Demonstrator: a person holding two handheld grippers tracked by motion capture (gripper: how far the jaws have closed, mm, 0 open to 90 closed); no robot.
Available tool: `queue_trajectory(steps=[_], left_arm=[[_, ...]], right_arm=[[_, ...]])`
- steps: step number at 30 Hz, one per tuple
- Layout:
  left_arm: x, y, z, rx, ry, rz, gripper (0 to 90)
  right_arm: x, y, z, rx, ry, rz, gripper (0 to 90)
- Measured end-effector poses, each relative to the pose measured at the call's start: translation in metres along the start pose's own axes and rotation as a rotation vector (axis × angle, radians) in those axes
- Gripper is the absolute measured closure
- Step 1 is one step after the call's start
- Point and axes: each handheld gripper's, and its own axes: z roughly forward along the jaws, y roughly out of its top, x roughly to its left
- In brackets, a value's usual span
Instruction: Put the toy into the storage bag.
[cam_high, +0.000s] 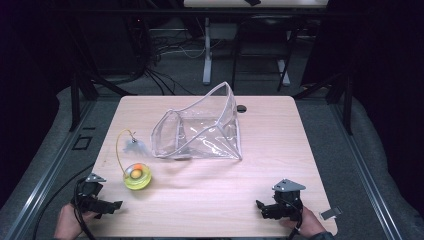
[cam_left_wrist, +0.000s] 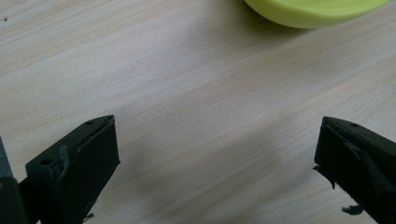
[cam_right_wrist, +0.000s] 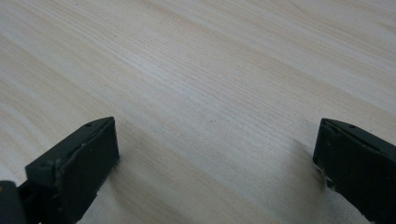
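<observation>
The yellow bowl toy (cam_high: 136, 176) sat in the lower left of the high view, on the near part of the table (cam_high: 215, 200), just up and to the right of the left gripper (cam_high: 107, 205). That gripper rested at the bottom left corner of the frame, jaws spread wide with nothing between them; in the left gripper view the toy's yellow-green rim (cam_left_wrist: 313, 11) curved across the top edge, ahead of the jaws and apart from them. The right gripper (cam_high: 262, 207) lay low in the lower right of the high view, well apart from the toy, its jaws likewise wide open and empty over bare wood.

Inside the bowl an orange ball (cam_high: 135, 173) showed. A thin yellow wire (cam_high: 120, 147) arched up from the bowl toward the middle left of the frame and ended in a small grey feathery lure (cam_high: 135, 146).

The toy looked light and hard-shelled, likely smooth plastic that could slide or tip under a sideways push. The rim seemed the soundest place to pinch; the wire looked springy and would probably let the bowl swing.

Farther back, at the frame's centre, a clear plastic pouch (cam_high: 200, 131) stood open, soft and crinkled.
</observation>
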Motion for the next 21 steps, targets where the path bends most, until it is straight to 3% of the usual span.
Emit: queue_trajectory(steps=[2,21], left_arm=[[-0.0023,0.0007,-0.0006,0.007,0.011,0.019,0.0],[-0.0049,0.0044,-0.0062,0.006,0.015,0.028,0.0]], right_arm=[[0.0000,0.0000,0.0000,0.000,0.000,-0.001,0.0],[-0.0001,0.0000,0.0001,0.000,0.003,-0.003,0.0]])
